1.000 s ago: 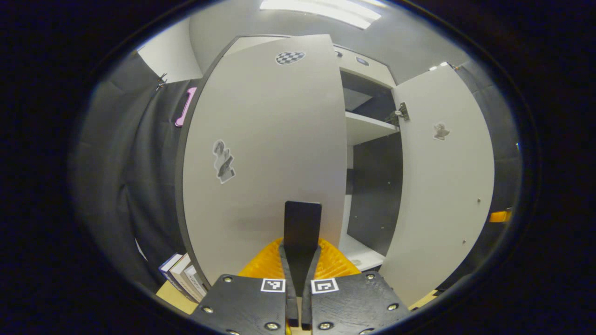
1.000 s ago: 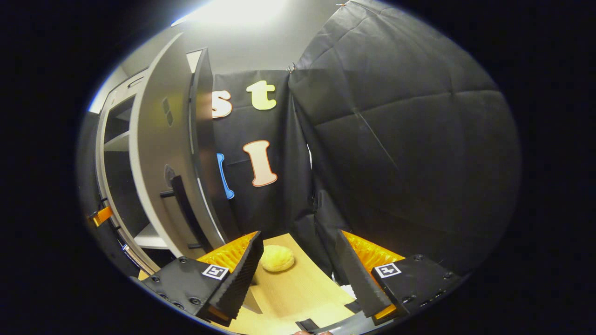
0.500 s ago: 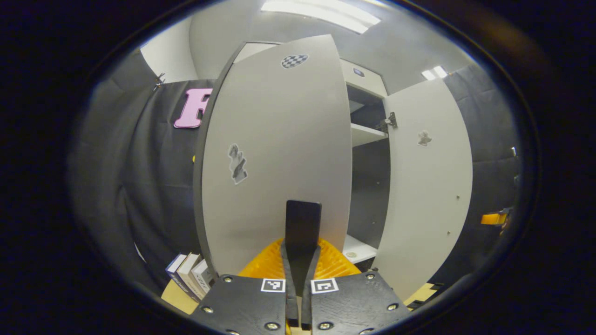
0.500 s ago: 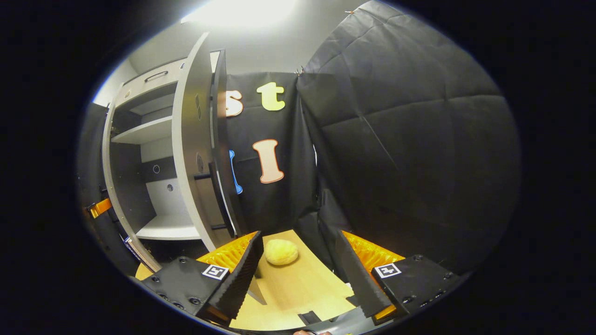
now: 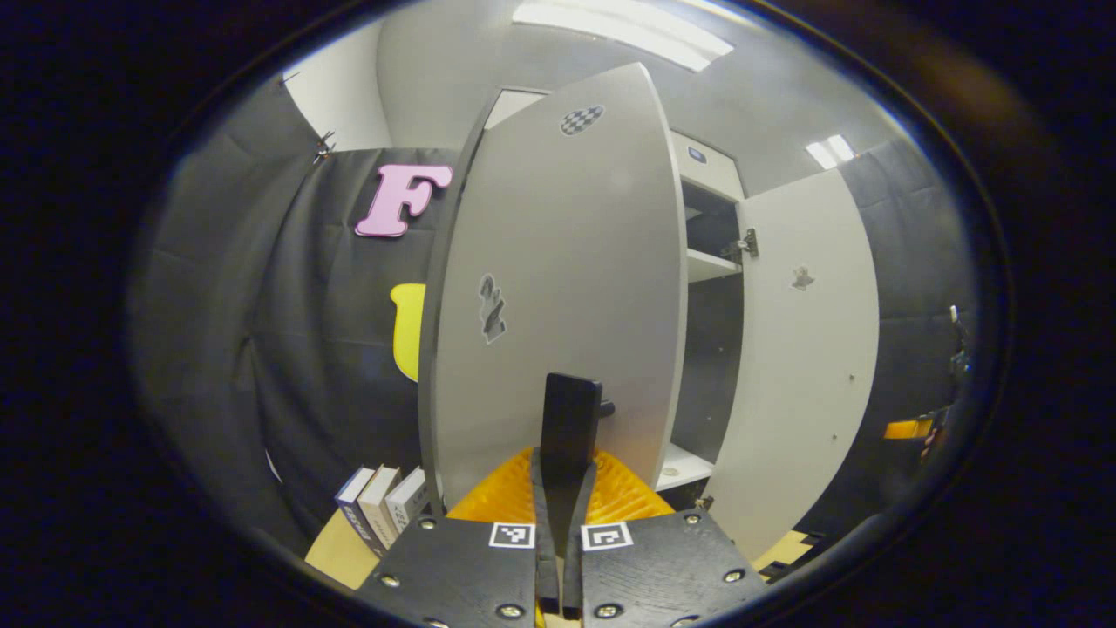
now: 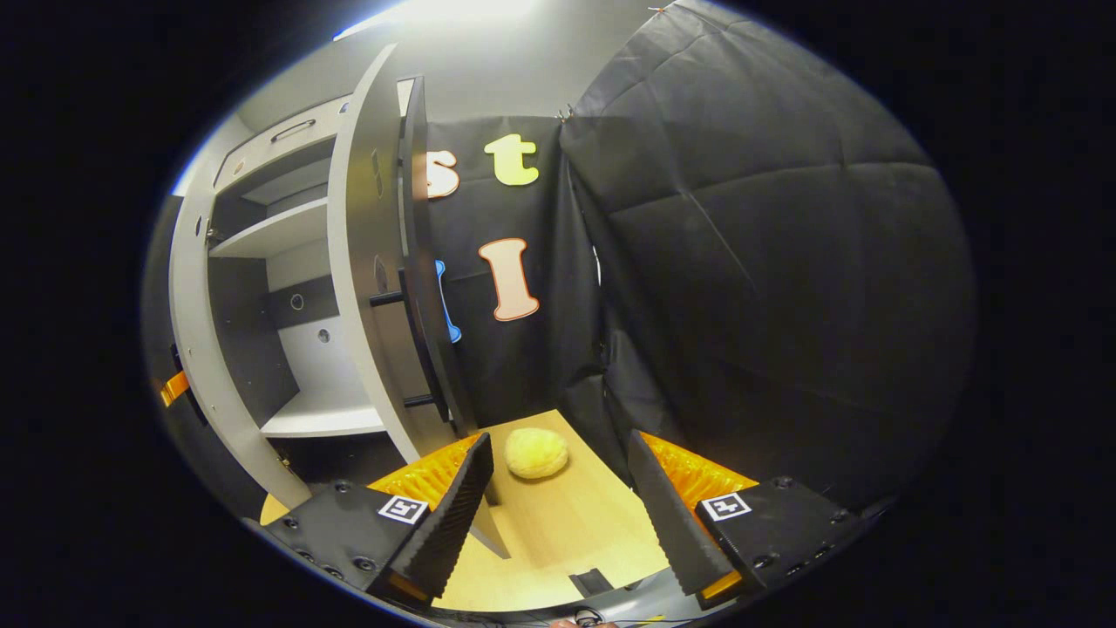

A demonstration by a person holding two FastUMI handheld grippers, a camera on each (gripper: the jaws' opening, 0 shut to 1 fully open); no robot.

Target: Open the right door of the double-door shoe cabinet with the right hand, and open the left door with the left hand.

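My left claw (image 5: 565, 410) is clenched, its two fingers pressed together on the dark handle (image 5: 571, 417) of the left door (image 5: 558, 288) of the shoe cabinet. That pale grey door stands straight ahead of this claw, swung well out from the cabinet, with a small sticker (image 5: 491, 308) on its face up and to the left of the claw and a checkered sticker (image 5: 581, 119) near its top. To the right of the claw, past the door's edge, the cabinet's inside shows with a shelf (image 5: 711, 264) high up. Farther right, the right door (image 5: 806, 349) also stands wide open, its inner face turned my way. Low and to the left of the claw, a few books (image 5: 384, 506) stand on the wooden surface (image 5: 336, 549).

My right claw (image 6: 558, 488) is released, fingers spread wide and holding nothing. Up and to its left, the right door (image 6: 370, 262) stands open, seen nearly edge-on, its dark bar handle (image 6: 427, 340) on the side facing the black cloth wall. Farther left, the open cabinet (image 6: 261, 288) shows its shelves. Just ahead of the claw, between the fingertips, a round yellow ball (image 6: 536, 453) rests on the wooden surface (image 6: 558, 532).
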